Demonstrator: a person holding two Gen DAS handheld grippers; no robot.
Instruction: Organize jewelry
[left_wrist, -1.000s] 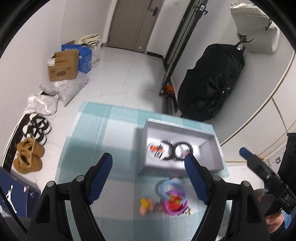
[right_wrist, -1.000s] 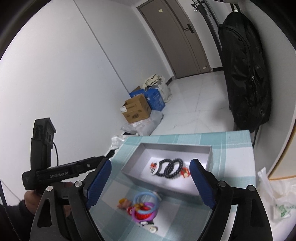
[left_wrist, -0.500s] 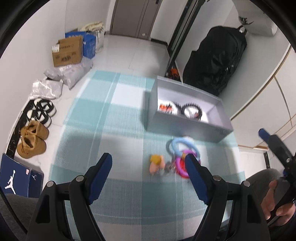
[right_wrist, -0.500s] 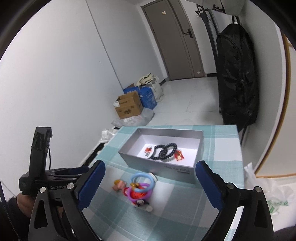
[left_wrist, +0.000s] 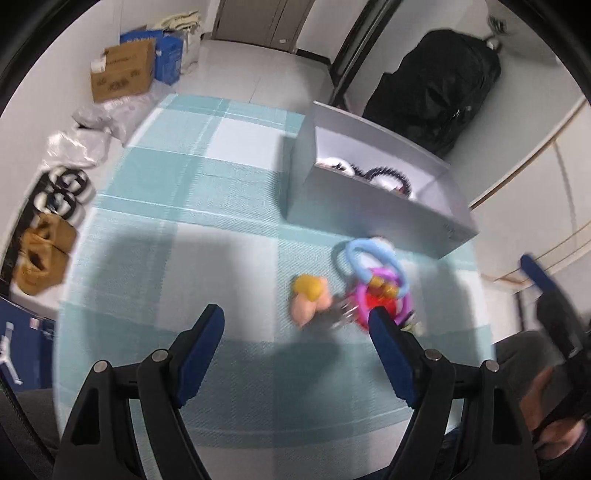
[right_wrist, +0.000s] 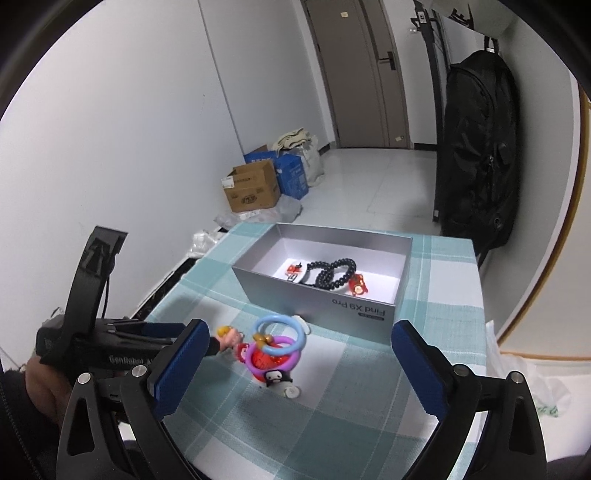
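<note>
A grey open box (right_wrist: 332, 301) stands on the teal checked tablecloth (right_wrist: 351, 406) and holds black bead bracelets (right_wrist: 330, 271) and red charms (right_wrist: 357, 286). It also shows in the left wrist view (left_wrist: 354, 210). In front of it lies a heap of trinkets: a blue ring (right_wrist: 279, 330), a purple ring (right_wrist: 271, 354), and a yellow-and-pink charm (left_wrist: 310, 299). My left gripper (left_wrist: 297, 352) is open and empty just short of the heap. My right gripper (right_wrist: 295, 369) is open and empty, above the heap.
The table's edges drop to a white tiled floor. Cardboard and blue boxes (right_wrist: 255, 186), plastic bags (left_wrist: 81, 129) and shoes (left_wrist: 44, 247) lie at the left. A black bag (right_wrist: 476, 155) hangs at the right by a door.
Both grippers have pulled back from the box and come down toward the heap of trinkets. Both stay open and empty.
</note>
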